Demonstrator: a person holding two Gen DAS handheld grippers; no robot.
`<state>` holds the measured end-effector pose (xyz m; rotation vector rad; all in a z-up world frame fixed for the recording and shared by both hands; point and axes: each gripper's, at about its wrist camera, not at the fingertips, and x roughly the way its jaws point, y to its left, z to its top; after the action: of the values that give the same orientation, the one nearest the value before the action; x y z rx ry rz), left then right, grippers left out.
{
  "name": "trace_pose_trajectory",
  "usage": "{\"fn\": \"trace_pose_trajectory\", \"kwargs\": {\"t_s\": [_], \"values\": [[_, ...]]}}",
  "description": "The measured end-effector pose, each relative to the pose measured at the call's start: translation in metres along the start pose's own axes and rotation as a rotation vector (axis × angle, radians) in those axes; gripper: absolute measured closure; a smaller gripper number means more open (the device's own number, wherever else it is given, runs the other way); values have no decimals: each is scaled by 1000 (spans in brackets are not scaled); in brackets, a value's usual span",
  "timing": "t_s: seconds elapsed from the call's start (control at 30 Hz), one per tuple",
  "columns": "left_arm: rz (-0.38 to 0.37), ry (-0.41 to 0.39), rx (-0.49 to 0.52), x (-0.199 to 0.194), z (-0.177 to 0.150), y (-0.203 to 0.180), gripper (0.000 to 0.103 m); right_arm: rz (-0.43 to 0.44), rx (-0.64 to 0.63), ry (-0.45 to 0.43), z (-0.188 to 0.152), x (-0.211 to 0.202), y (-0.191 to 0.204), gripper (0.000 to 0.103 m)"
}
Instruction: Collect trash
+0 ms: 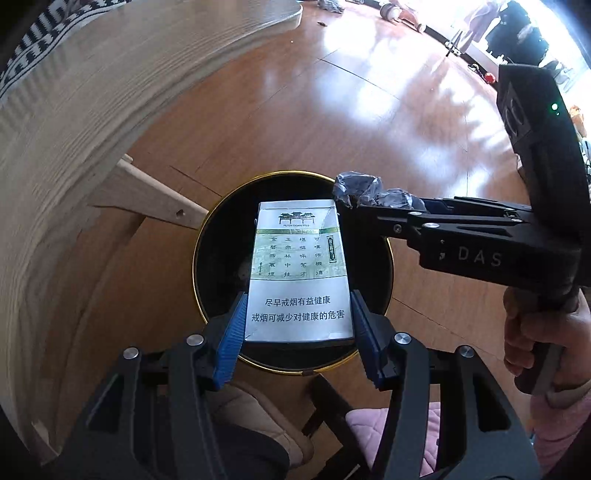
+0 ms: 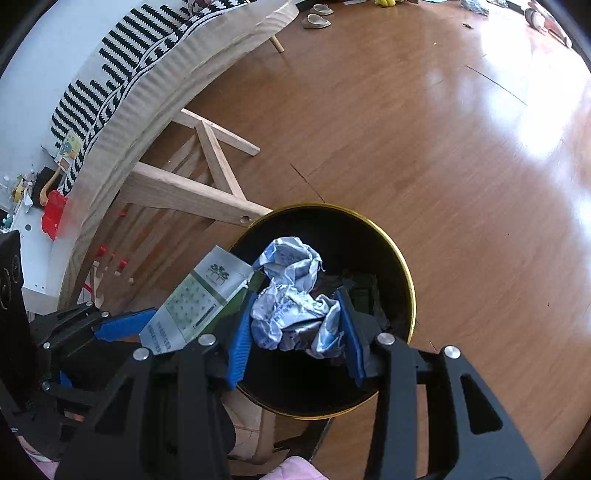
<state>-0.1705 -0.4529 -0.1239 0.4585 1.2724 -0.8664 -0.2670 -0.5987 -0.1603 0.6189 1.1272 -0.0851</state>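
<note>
Black plastic left gripper (image 1: 298, 328) and right gripper (image 2: 291, 326), ribbed blue fingers (image 1: 232, 339), silver screws, white "DAS" lettering, green LED, pink sleeve, bare-skinned hand (image 1: 535, 332).

Home living room: wood-laminate floor (image 2: 424, 140), slippers (image 2: 316, 20) lying on it, patterned cloth (image 2: 122, 70) over wooden desk (image 2: 177, 92).

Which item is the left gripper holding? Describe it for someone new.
Find the black bin with the gold rim on the wood floor. Above it, the left gripper clamps a flat cigarette pack: silver-white with printed Chinese text, unlike the crumpled wrapper in the right gripper.
</note>
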Motion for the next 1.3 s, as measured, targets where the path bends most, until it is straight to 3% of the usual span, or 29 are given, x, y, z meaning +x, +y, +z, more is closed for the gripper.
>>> {"fn": "trace_pose_trajectory", "kwargs": {"t_s": [0.37, 0.4, 0.43, 0.47, 0.5, 0.53, 0.63, 0.7, 0.8, 0.87, 0.93, 1.03, 1.1, 1.2, 1.23, 1.3], "values": [[-13, -6, 5, -2, -3, -14, 50, -4, 9, -7, 5, -2, 3, 58], [-9, -10, 9, -1, -2, -15, 49, 3, 24, -18, 6, -2, 2, 47], [6, -14, 14, 0, -2, -16, 45, 11, 56, -24, 8, -3, -2, 19], [25, -13, 18, 2, -2, -17, 22, 16, 74, -23, 10, -4, -6, 8], [29, -16, 16, 3, -4, -18, 9, 27, 90, -29, 11, -5, -9, 6], [21, -15, 15, 4, -4, -19, 6, 25, 102, -31, 12, -5, -11, 6], [-34, -4, 26, 2, -4, -24, 6, -71, 155, -25, 17, -7, -19, 6], [-66, -42, 23, -15, -2, -26, 6, -188, 177, -41, 21, -13, -21, 6], [-131, -175, 11, -63, 6, -23, 6, -455, 58, -237, 29, -47, 10, 6], [-113, -323, 9, -117, 11, -9, 6, -522, -17, -340, 38, -67, 39, 6], [-50, -449, -19, -167, 9, 18, 6, -535, -58, -433, 49, -86, 70, 6], [20, -607, -115, -229, -6, 76, 6, -543, -172, -639, 65, -114, 149, 6], [90, -678, -190, -257, -21, 119, 6, -485, -261, -732, 70, -121, 199, 6], [356, -724, -365, -283, -55, 197, 6, -309, -362, -780, 81, -122, 271, 6], [424, -722, -399, -285, -62, 213, 6, -209, -402, -744, 92, -117, 302, 6], [615, -709, -469, -290, -83, 252, 6, -91, -443, -689, 105, -108, 341, 6]]}}
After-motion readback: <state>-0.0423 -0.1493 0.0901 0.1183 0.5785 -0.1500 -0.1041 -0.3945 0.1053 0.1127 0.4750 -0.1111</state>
